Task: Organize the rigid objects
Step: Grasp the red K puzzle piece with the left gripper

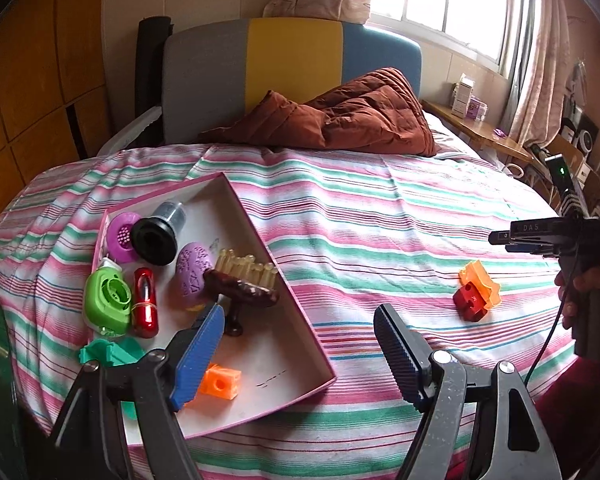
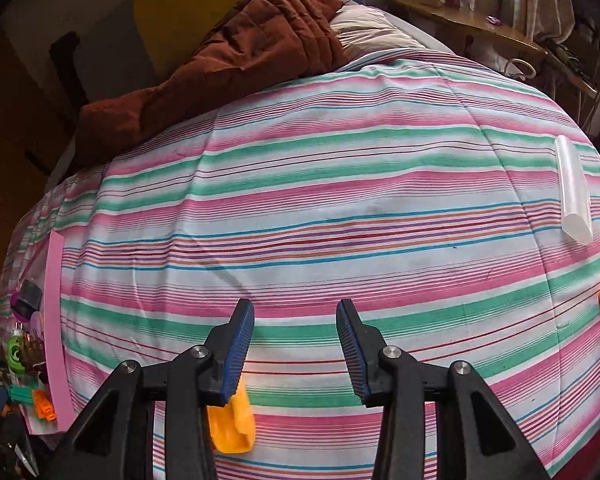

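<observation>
Rigid objects are mostly gathered in the pink-rimmed tray (image 1: 284,280) toward the bed's left edge, while an orange piece (image 2: 232,424) is left loose on the sheet beneath the right tool (image 2: 296,350), held open and empty like the left tool (image 1: 300,356), seemingly for collecting.

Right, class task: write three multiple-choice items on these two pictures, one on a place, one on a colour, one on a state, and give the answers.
1. Where does the red block lie?
A in the box
B on the striped sheet, beside the orange piece
C on the shelf

2. What colour is the box rim?
A pink
B black
C yellow

3. How do the left gripper jaws stand?
A shut on a block
B open, holding nothing
C shut, empty

Answers: B, it rests on the striped sheet touching the orange piece; A, the rim shows pink; B, a wide gap shows between the jaws.
</observation>
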